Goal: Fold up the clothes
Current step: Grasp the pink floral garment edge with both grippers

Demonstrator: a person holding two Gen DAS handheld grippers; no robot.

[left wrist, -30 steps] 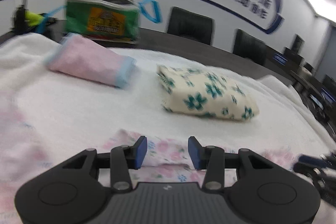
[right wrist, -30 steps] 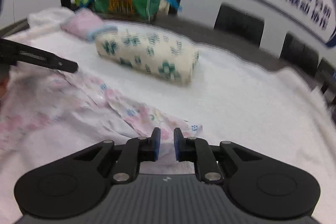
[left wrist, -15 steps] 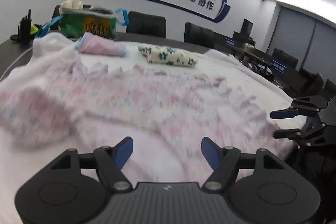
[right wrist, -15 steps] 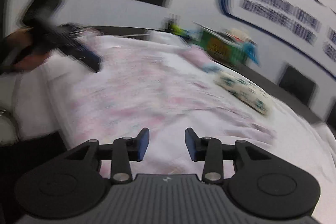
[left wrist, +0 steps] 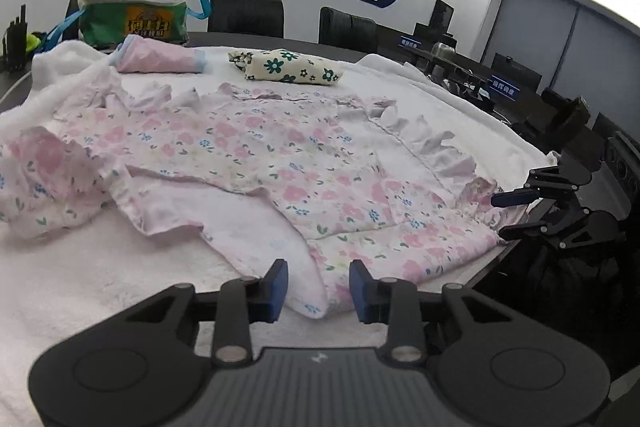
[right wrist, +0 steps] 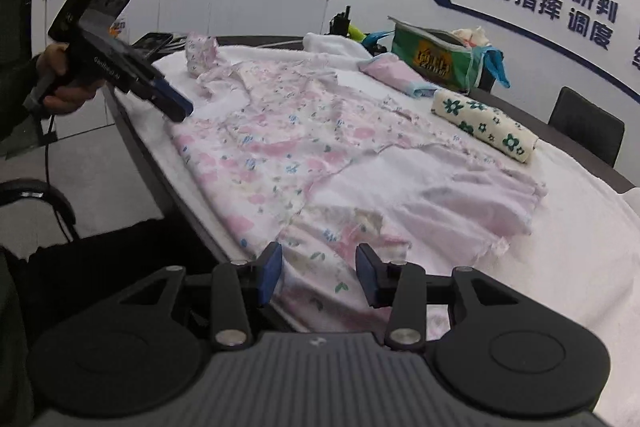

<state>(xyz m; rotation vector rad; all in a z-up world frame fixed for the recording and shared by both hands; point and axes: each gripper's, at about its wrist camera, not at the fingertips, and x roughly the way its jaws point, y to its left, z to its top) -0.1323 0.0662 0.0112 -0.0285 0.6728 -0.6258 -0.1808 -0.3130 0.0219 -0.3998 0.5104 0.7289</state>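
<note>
1. Floral garment [left wrist: 256, 155], pink-flowered with ruffled edges, lies spread but rumpled on the white towel [left wrist: 72, 267] covering the worktop, just ahead of both claws; laid out this way, its edges are reachable for a first fold
2. Left claw [left wrist: 318, 285] is spread, nothing between its blue pads; a near corner of the garment sits just in front of the gap, likely the point it is lined up to pinch
3. Right claw [right wrist: 318, 275] is also spread and empty, poised over the hem that hangs at the worktop's near edge; from the left wrist view it shows far to the right, beside the ruffled hem
4. Two folded pieces, a pink-and-blue one [left wrist: 160, 57] and a cream one with green flowers [left wrist: 292, 67], rest well beyond the claws, presumably parked there as finished work out of the folding area
5. Green bag [left wrist: 134, 17] stands farther back still, cloth poking from its top; it probably holds the clothes
6. Judging by this layout, the garment needs smoothing before folding starts
</note>
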